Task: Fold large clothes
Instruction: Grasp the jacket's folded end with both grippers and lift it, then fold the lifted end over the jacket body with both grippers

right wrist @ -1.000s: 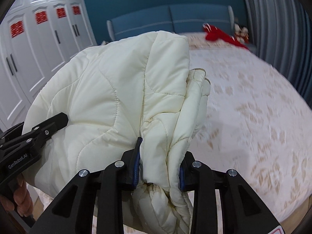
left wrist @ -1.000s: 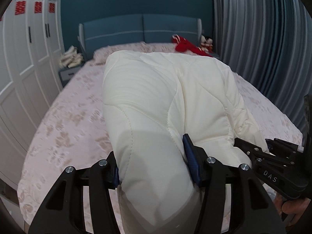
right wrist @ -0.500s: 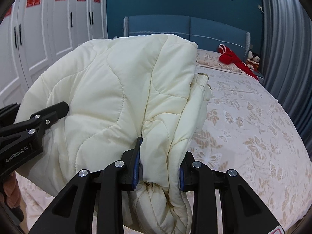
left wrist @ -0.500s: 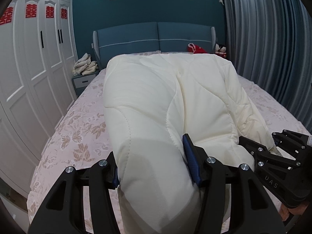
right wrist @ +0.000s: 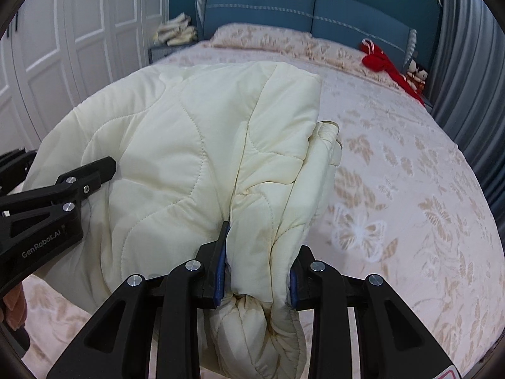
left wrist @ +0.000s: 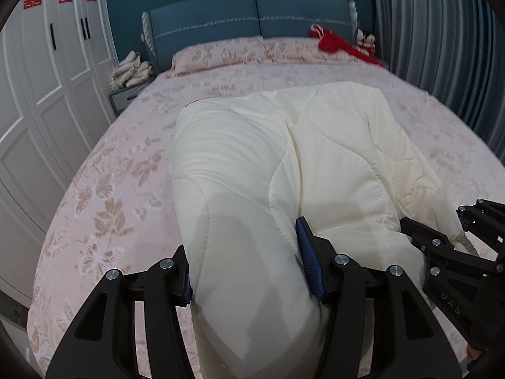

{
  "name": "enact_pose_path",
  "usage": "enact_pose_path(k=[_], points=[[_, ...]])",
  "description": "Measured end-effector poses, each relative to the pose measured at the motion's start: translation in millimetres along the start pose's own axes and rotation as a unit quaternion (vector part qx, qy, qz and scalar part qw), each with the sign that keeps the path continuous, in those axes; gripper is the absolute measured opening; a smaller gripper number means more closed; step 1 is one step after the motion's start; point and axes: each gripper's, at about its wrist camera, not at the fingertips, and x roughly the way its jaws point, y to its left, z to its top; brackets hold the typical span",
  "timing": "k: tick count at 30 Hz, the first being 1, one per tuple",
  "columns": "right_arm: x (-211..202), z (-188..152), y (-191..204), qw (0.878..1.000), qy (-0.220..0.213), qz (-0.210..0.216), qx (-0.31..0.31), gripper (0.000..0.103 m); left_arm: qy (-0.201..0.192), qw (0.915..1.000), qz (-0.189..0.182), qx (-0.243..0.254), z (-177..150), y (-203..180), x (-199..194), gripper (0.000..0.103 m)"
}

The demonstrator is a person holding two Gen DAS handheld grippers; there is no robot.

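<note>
From the left wrist, the left gripper point(left wrist: 252, 268) has its jaws clamped on a thick fold of the cream padded coat point(left wrist: 284, 164), which stretches away toward the blue headboard point(left wrist: 252, 15) over the floral bed point(left wrist: 120, 189). The right gripper point(left wrist: 457, 252) bites the coat's other near corner.

From the right wrist, the right gripper point(right wrist: 255, 271) pinches a narrower bunched edge. Only here shows a ribbed cuff point(right wrist: 326, 128) jutting toward the headboard point(right wrist: 258, 9). Lowering both corners level should lay the fold flat, cuff tucked in.
</note>
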Motion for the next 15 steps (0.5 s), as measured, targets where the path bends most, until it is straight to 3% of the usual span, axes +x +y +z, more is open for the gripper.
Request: enact_pose_path(k=[4, 8, 12, 15], points=[[22.6, -17.0, 4.7, 1.000, 0.023, -0.003, -0.004, 0.030, 0.037, 0.9992, 0.001, -0.014, -18.4, 0.0, 25.6, 0.053], [32.8, -25.9, 9.4, 0.999, 0.034, -0.006, -0.010, 0.030, 0.048, 0.9986, 0.011, -0.021, -33.2, 1.7, 36.0, 0.056], [39.7, -26.8, -2.1, 0.998, 0.059, 0.021, 0.022, 0.040, 0.064, 0.9970, 0.018, -0.040, -41.6, 5.1, 39.7, 0.064], [21.9, -24.3, -10.8, 0.996, 0.074, 0.041, 0.040, 0.047, 0.082, 0.9946, 0.036, -0.051, -44.7, 9.3, 30.8, 0.070]])
